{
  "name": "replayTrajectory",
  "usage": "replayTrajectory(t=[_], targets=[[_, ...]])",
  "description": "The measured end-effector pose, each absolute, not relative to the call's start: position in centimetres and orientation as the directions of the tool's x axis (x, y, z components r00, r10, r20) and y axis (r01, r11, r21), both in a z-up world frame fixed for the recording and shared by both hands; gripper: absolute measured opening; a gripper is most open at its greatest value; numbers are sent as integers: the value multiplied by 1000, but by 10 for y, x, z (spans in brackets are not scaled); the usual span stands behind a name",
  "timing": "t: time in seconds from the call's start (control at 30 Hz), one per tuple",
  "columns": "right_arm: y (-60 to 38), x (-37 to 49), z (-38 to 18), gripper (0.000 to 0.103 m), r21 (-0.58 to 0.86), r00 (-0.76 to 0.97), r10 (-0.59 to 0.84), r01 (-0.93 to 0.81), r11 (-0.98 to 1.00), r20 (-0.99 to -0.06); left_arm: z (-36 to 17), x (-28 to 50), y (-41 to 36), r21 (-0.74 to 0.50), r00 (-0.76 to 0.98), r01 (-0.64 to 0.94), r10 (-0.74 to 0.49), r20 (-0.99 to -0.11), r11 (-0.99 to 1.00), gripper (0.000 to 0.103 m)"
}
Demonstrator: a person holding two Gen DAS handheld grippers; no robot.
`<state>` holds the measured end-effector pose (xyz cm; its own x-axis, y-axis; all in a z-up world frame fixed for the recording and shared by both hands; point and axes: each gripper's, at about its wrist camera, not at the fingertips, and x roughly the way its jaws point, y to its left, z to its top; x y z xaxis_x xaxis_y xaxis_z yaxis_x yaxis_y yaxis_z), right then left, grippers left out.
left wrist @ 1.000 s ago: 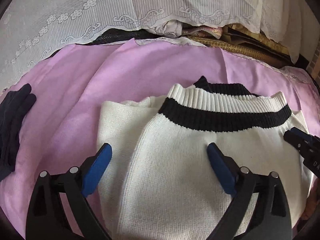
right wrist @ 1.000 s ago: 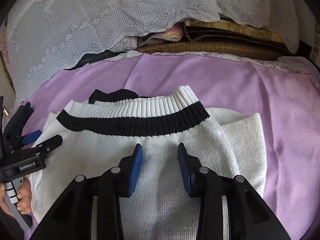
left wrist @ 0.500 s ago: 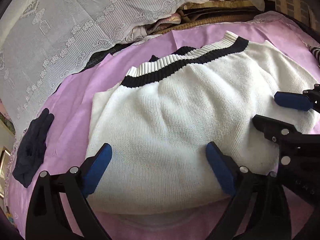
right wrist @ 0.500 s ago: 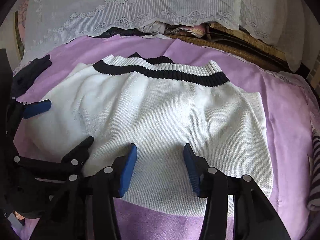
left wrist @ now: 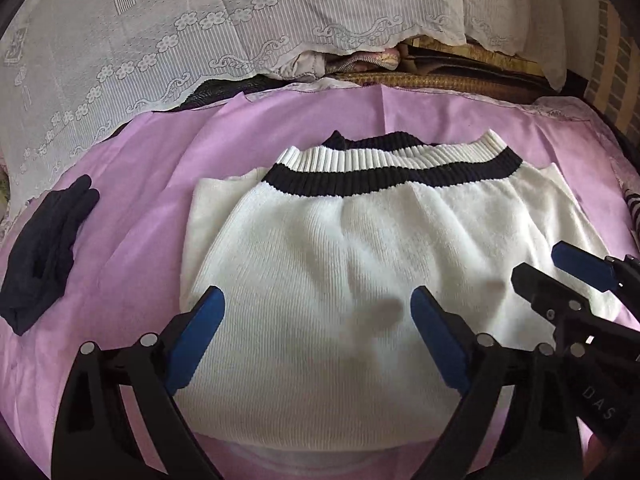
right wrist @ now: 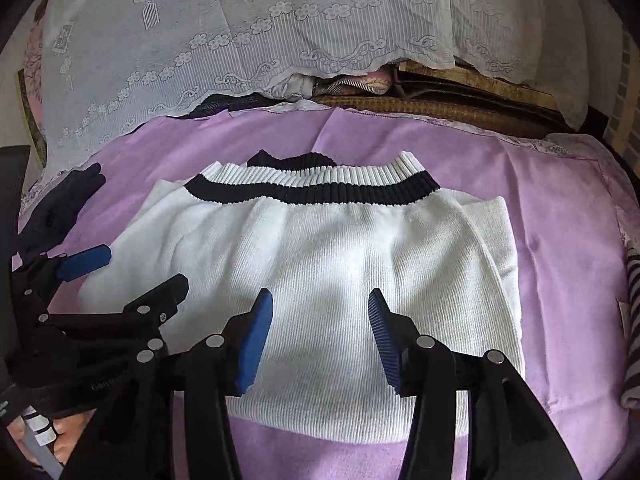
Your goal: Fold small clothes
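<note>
Purple sheet (left wrist: 120,240) covers the surface, lace curtain (left wrist: 200,32) hanging behind it. White sweater (left wrist: 340,260) lies flat mid-sheet, already folded over itself: black-striped rib band (left wrist: 392,176) on the far edge, fold line on the near edge, side layers showing at both flanks. It reads wider than deep, so the long axis runs left-right across both grippers. Left gripper (left wrist: 316,336) sits above the near-left part, fingers spread wide, nothing between them. Right gripper (right wrist: 320,336) sits above the near-right part, fingers parted but narrower, also holding nothing. Both point straight at the band; sweater is directly ahead and under each, neither clearly closer. They stand just beside each other, so the right gripper shows at the right of the left wrist view. My read: the next fold would bring one side across to the other, so each gripper needs a side edge, and right now both are over the middle, not the flanks. Dark garment (left wrist: 44,252) lies well off to the left, striped cloth (right wrist: 632,320) at the right edge.
</note>
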<state>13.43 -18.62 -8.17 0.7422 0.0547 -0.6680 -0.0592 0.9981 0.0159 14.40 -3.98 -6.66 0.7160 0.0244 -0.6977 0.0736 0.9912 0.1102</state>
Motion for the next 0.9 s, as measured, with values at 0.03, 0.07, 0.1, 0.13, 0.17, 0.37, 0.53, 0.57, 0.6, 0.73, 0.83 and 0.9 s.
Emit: replayTrajectory(t=[0.03, 0.07, 0.1, 0.13, 0.17, 0.37, 0.53, 0.57, 0.6, 0.73, 0.83, 0.9], targets=[[-188, 144, -86, 49, 26, 730, 55, -52, 998, -681, -70, 153, -41, 117, 710, 63, 38, -703, 991, 92], [-190, 154, -93, 52, 36, 709, 64, -54, 998, -702, -77, 161, -40, 111, 699, 53, 43, -714, 992, 94], [-192, 162, -100, 54, 46, 696, 81, -69, 997, -714, -83, 165, -36, 90, 689, 42, 37, -723, 995, 96], [-194, 163, -102, 57, 56, 705, 99, -84, 995, -702, -85, 168, -29, 47, 682, 39, 8, -731, 998, 99], [-194, 162, -102, 57, 59, 707, 105, -90, 994, -699, -84, 168, -24, 13, 677, 44, -20, -736, 999, 99], [-184, 159, -71, 57, 84, 768, 151, -126, 988, -623, -70, 148, -11, -12, 730, 42, -39, -682, 999, 99], [-167, 201, -94, 58, 21, 694, 86, -102, 995, -714, -78, 154, 6, 6, 706, -27, 24, -708, 1000, 99], [-168, 203, -102, 61, 14, 699, 84, -106, 994, -710, -81, 157, 10, -19, 694, -26, 4, -720, 999, 99], [-167, 202, -103, 62, -1, 712, 81, -114, 993, -697, -83, 159, 13, -38, 687, -24, -11, -727, 999, 99], [-172, 193, -97, 62, 29, 729, 99, -107, 994, -678, -83, 158, 14, -39, 692, -26, -10, -722, 999, 99], [-176, 177, -86, 62, 53, 751, 109, -99, 994, -651, -82, 156, 11, -24, 699, -27, 2, -715, 999, 99], [-175, 170, -82, 63, 34, 760, 94, -94, 995, -643, -81, 156, 11, -22, 700, -28, 4, -714, 999, 99]])
